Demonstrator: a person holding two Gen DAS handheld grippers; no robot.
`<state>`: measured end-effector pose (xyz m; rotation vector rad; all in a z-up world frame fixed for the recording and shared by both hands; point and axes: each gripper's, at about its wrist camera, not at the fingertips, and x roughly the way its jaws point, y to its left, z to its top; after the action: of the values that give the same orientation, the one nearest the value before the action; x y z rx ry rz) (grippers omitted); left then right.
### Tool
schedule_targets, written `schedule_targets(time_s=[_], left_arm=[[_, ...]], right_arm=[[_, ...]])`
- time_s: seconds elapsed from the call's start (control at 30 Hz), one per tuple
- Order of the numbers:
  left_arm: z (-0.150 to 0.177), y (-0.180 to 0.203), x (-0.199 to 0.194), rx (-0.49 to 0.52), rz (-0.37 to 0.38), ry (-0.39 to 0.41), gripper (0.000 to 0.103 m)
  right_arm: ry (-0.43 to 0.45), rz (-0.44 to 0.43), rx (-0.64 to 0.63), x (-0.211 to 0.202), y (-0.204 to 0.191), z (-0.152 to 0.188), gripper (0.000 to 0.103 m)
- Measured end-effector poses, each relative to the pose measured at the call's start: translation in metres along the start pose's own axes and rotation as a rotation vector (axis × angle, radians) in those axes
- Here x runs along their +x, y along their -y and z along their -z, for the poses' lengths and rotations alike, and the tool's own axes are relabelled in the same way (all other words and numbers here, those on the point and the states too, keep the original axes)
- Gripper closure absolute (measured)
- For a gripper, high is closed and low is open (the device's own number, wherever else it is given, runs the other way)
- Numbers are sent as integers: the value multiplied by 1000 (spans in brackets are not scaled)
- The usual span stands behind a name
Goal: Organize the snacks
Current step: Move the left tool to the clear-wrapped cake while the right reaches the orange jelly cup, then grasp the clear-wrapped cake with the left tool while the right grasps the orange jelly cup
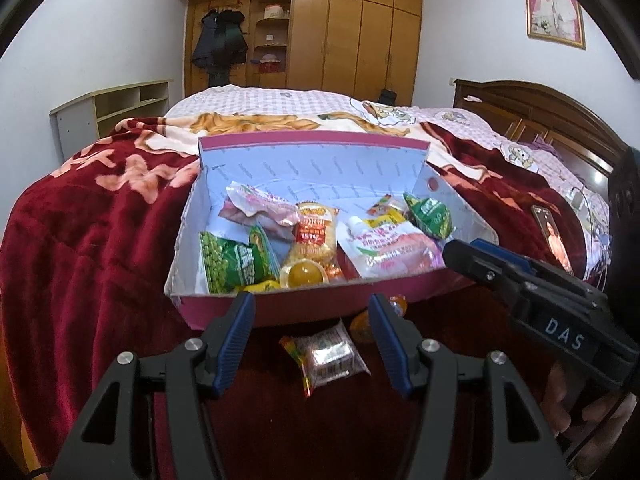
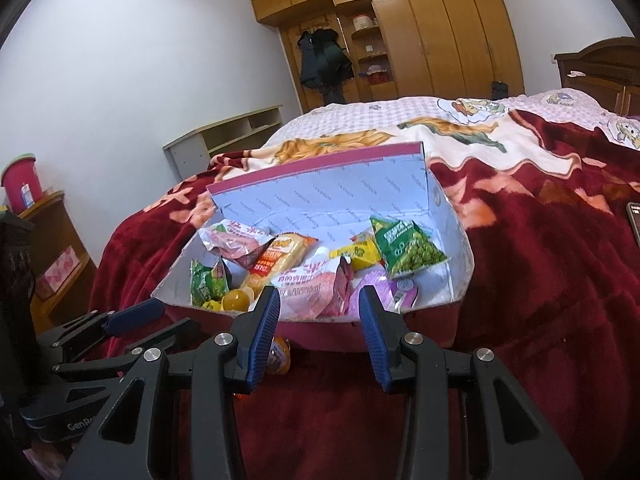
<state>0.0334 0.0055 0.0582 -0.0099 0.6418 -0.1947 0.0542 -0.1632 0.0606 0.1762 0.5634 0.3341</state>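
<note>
Bed (image 1: 280, 98) fills both views, covered by a dark red blanket (image 1: 92, 248) with pale flower pattern; checked pink sheet further back. Wooden wardrobe (image 1: 352, 32) along the far wall, coats hanging on its left part.

Box (image 1: 316, 302), open, pink outside, pale lining, sits on the blanket near the bed's near edge, lid flap standing upright at its far side. Inside, loosely piled: pink-and-white pouch (image 1: 390, 250) toward the right end, green pea packet (image 1: 230, 264) at the left near corner, orange-yellow rice cracker packet (image 1: 314, 236) in the middle, second green packet (image 1: 430, 214) at the far right, round yellow jelly cup (image 1: 306, 274) against the near wall.

Outside the box, on the blanket between it and the bed's near edge: clear-wrapped snack (image 1: 330, 354) with a striped end, and an orange jelly cup (image 1: 362, 324) just right of it, close under the box wall.

Left gripper (image 1: 312, 340): fingers apart, roughly half spread, nothing between the pads; the clear-wrapped snack lies below the gap, not touched. Right gripper (image 2: 320, 336): fingers parted somewhat narrower, empty, aimed at the box's near wall; the orange jelly cup (image 2: 278, 354) shows just behind its left finger, contact not discernible. Each gripper is visible at the edge of the other's view.

Phone (image 1: 554, 236) lies on the blanket right of the box, screen lit.
</note>
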Motion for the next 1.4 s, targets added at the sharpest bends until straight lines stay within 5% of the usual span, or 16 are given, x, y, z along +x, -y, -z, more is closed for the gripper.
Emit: schedule_targets(time_s=[0.57,0.77,0.97,1.3,1.4], left_arm=[[18,-14,20,-39,-47,-113,41],[23,-14,26,-66,0,-150,41],[25,-2,30,-37,35,-170,41],[25,13,56,9,-25,-212,41],[26,9,53,-4,-21,-200,53]], right_arm=[[-79,-1,11,5,-1,14,61],[-92,-5,-7,6,-5,17,61],[-96,-5,5,7,-3,17,61],[-105,-2,9,10,-1,17,61],[-110,-2,13,11,0,18,61]])
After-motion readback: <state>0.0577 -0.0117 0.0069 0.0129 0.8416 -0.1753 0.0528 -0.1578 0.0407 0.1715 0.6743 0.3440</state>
